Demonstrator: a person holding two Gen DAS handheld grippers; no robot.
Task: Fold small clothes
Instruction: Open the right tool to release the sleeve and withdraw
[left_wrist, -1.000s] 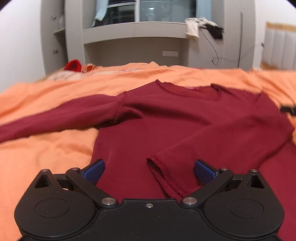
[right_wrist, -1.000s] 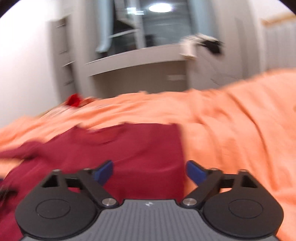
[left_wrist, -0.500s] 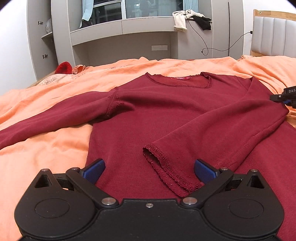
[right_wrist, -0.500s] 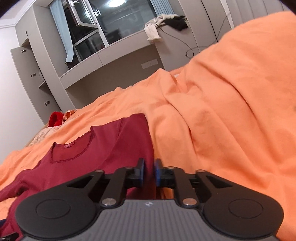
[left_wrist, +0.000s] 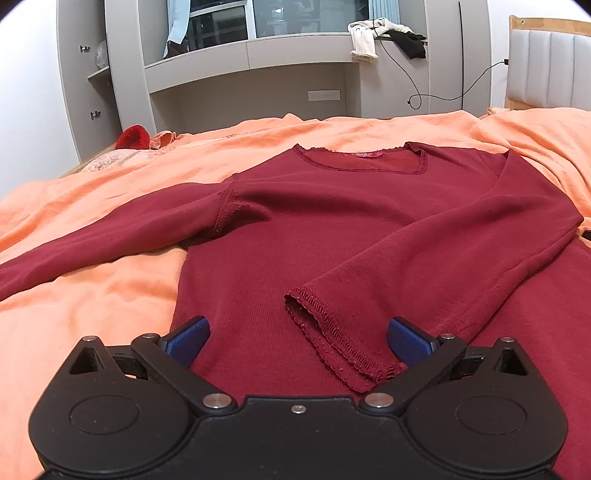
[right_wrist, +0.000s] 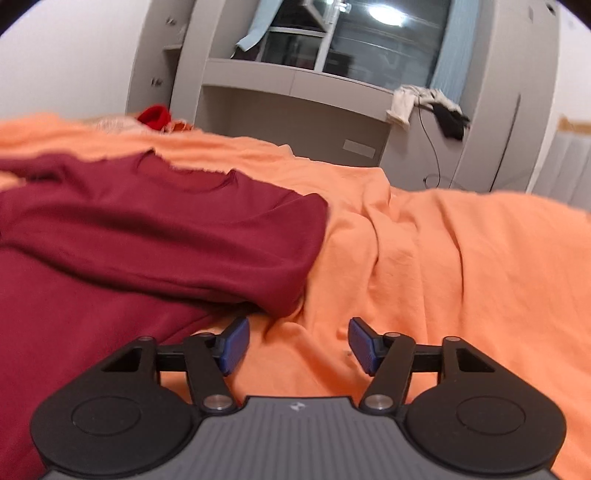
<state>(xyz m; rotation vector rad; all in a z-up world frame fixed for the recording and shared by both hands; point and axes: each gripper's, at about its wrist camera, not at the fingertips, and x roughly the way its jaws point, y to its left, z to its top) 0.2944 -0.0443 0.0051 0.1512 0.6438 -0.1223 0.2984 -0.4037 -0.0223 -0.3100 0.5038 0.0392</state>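
A dark red long-sleeved top (left_wrist: 332, 229) lies face up on the orange bedspread (left_wrist: 92, 302). Its right sleeve is folded across the chest, cuff (left_wrist: 332, 343) near the hem; its left sleeve (left_wrist: 92, 243) stretches out to the left. My left gripper (left_wrist: 297, 339) hovers open over the lower chest, the cuff lying between its blue pads without contact. In the right wrist view the folded shoulder edge (right_wrist: 288, 258) of the top lies just ahead. My right gripper (right_wrist: 297, 343) is over bare bedspread beside it, jaws opening, nothing between them.
The bedspread (right_wrist: 461, 277) is rumpled into ridges to the right of the top. A red item (left_wrist: 133, 136) lies at the bed's far left. Grey built-in shelves (left_wrist: 295, 74) with draped clothes and a hanging cable stand behind; a padded headboard (left_wrist: 550, 66) is far right.
My right gripper shut at the top's right edge half a second ago, then opened and drew off onto the bedspread, rolling. The left gripper stayed put.
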